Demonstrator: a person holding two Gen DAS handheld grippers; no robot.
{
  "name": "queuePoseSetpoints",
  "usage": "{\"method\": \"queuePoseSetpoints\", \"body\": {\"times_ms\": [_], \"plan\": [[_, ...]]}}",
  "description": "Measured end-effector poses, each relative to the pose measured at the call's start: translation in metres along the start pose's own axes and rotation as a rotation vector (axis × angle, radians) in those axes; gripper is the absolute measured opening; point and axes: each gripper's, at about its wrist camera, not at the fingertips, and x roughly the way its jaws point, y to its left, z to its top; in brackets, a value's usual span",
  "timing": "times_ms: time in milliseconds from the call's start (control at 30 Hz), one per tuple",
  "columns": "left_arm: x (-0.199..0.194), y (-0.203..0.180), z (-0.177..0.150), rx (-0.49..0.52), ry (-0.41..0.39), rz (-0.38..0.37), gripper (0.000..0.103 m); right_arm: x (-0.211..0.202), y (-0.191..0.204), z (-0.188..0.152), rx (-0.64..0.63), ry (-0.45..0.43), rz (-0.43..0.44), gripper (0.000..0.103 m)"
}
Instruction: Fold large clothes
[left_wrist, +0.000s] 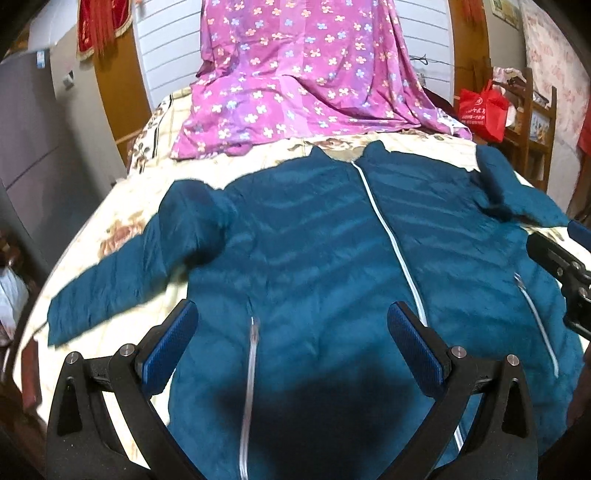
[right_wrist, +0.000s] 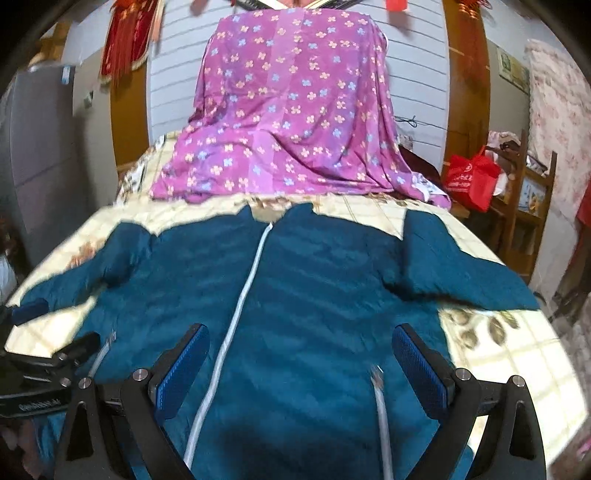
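A teal quilted jacket (left_wrist: 303, 236) lies front-up and spread flat on the bed, white centre zipper (left_wrist: 391, 229) closed, both sleeves out to the sides. It also shows in the right wrist view (right_wrist: 314, 280). My left gripper (left_wrist: 291, 332) is open and empty, hovering over the jacket's lower left part near a pocket zipper (left_wrist: 251, 354). My right gripper (right_wrist: 301, 354) is open and empty over the lower right part, between the centre zipper (right_wrist: 240, 302) and a pocket zipper (right_wrist: 380, 398). Each gripper shows at the edge of the other's view.
The bed has a cream floral sheet (left_wrist: 122, 221). A purple flowered cloth (left_wrist: 295, 74) drapes over something at the bed's far end. A red bag (right_wrist: 471, 177) sits on a wooden shelf at the right. A grey cabinet (left_wrist: 29, 147) stands at the left.
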Motion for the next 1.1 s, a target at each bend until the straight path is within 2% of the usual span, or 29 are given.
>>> {"method": "queuePoseSetpoints", "body": {"times_ms": [133, 200, 267, 300, 333, 400, 500, 533, 667, 800, 1100], "plan": [[0.025, 0.000, 0.004, 0.009, 0.002, 0.000, 0.103, 0.029, -0.007, -0.020, 0.036, -0.020, 0.009, 0.098], [0.040, -0.001, -0.002, 0.002, -0.006, -0.024, 0.103, 0.051, -0.012, -0.025, 0.065, 0.099, -0.034, 0.098], [0.056, 0.000, -0.012, -0.010, 0.007, -0.061, 0.103, 0.059, -0.016, -0.028, 0.113, 0.125, 0.010, 0.098], [0.063, -0.002, -0.012, -0.009, 0.042, -0.056, 0.103, 0.062, -0.018, -0.029, 0.132, 0.132, 0.013, 0.098], [0.077, -0.002, -0.010, -0.028, 0.118, -0.054, 0.103, 0.065, -0.016, -0.029, 0.125, 0.143, 0.001, 0.098], [0.088, 0.002, -0.010, -0.071, 0.162, -0.096, 0.103, 0.072, -0.011, -0.031, 0.086, 0.167, -0.006, 0.098], [0.106, 0.004, -0.018, -0.100, 0.253, -0.086, 0.103, 0.088, -0.002, -0.038, 0.040, 0.239, -0.012, 0.098], [0.109, 0.002, -0.019, -0.098, 0.261, -0.079, 0.103, 0.091, 0.000, -0.042, 0.035, 0.265, -0.012, 0.098], [0.108, -0.006, -0.020, -0.070, 0.245, -0.044, 0.103, 0.107, 0.001, -0.055, 0.032, 0.353, -0.008, 0.099], [0.111, -0.009, -0.024, -0.056, 0.227, -0.027, 0.103, 0.109, 0.001, -0.059, 0.020, 0.357, -0.016, 0.103], [0.112, -0.007, -0.025, -0.064, 0.229, -0.033, 0.103, 0.115, 0.003, -0.064, 0.004, 0.370, -0.024, 0.103]]}}
